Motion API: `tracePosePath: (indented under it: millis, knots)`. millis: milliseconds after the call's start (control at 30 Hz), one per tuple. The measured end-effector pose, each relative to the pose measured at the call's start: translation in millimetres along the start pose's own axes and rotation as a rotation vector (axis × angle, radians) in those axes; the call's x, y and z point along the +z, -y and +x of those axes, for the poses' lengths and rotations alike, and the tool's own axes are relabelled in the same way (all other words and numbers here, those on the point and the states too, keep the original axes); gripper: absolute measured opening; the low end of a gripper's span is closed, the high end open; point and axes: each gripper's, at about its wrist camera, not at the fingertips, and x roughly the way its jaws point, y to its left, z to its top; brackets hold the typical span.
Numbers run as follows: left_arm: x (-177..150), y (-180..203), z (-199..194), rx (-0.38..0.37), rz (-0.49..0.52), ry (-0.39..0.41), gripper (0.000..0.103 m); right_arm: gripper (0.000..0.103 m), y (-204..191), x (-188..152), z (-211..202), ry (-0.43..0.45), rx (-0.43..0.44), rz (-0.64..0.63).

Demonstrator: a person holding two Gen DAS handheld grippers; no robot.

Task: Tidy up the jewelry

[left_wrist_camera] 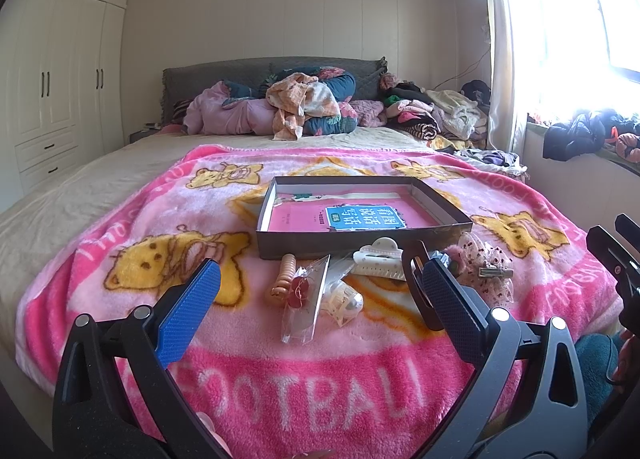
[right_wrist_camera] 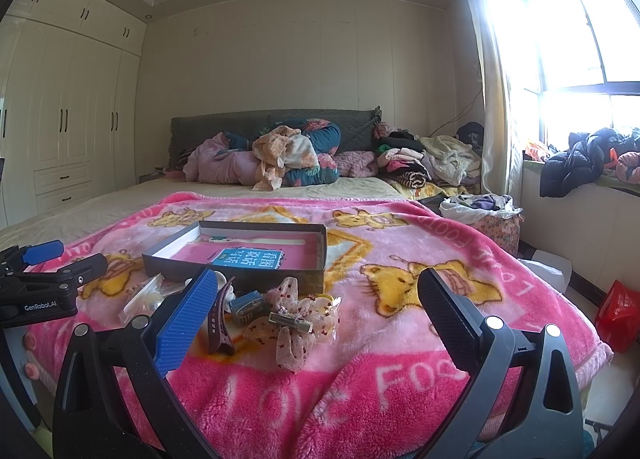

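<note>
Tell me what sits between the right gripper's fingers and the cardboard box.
In the right wrist view, a lace bow clip, a brown hair clip and a small blue clip lie on the blanket before the box.

Shallow open box [left_wrist_camera: 362, 245] on pink blanket, hair clips [left_wrist_camera: 378, 259] and lace bow [left_wrist_camera: 486, 265] — perhaps packaged earrings [left_wrist_camera: 300, 291] — scattered just before it

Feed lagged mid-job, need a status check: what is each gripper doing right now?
Left gripper: jaws open, holding nothing, above the hair accessories.
Right gripper: jaws open, holding nothing, near the lace bow clip.
</note>
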Motion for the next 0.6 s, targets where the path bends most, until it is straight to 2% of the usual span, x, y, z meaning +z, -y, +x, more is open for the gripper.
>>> tracePosePath:
  millis: [600]
  knots:
    - [0.0, 0.0, 0.0, 0.001, 0.000, -0.001, 0.093, 0.097, -1.1, -0.2, 0.6, 0.000, 0.000, -0.001]
